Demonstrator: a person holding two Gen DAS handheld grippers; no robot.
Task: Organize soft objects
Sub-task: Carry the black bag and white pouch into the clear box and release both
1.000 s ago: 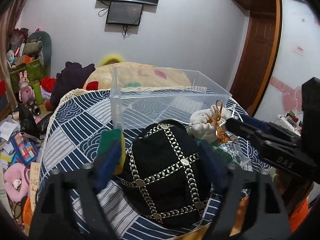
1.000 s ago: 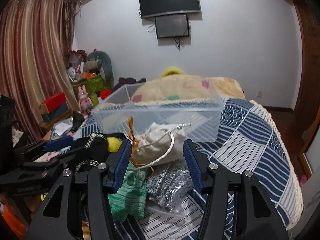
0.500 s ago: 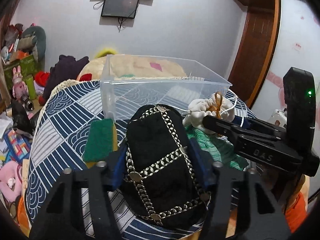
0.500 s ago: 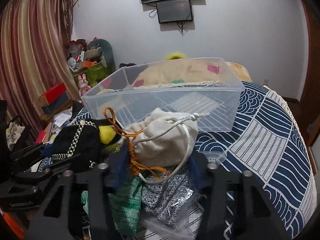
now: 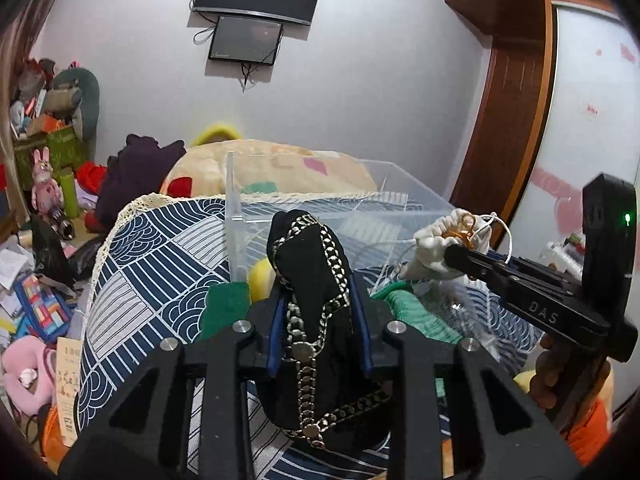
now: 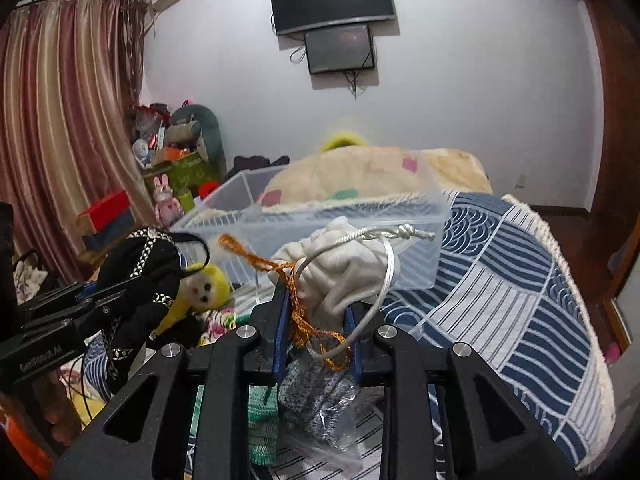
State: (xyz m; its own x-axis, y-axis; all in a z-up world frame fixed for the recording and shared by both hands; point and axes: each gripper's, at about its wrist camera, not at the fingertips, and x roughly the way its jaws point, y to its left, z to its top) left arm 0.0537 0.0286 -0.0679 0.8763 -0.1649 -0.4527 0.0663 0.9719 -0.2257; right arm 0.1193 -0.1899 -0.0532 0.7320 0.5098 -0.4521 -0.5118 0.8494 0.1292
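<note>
Black pouch (image 5: 316, 280), gold chain lattice; cream drawstring bag (image 6: 344, 268), orange cord; navy-white wave-patterned cloth (image 6: 520, 280).

"DAS" is printed on the right gripper (image 5: 456, 250); "GenRobot.AI" on the left gripper (image 6: 86, 298).

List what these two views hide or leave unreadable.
- Left wrist view: lower part of the black chain-trimmed bag, hidden by the left hand-held gripper.
- Right wrist view: base of the white drawstring pouch, hidden by the right hand-held gripper.
- Both views: floor of the clear plastic bin, blocked by the held items.
</note>
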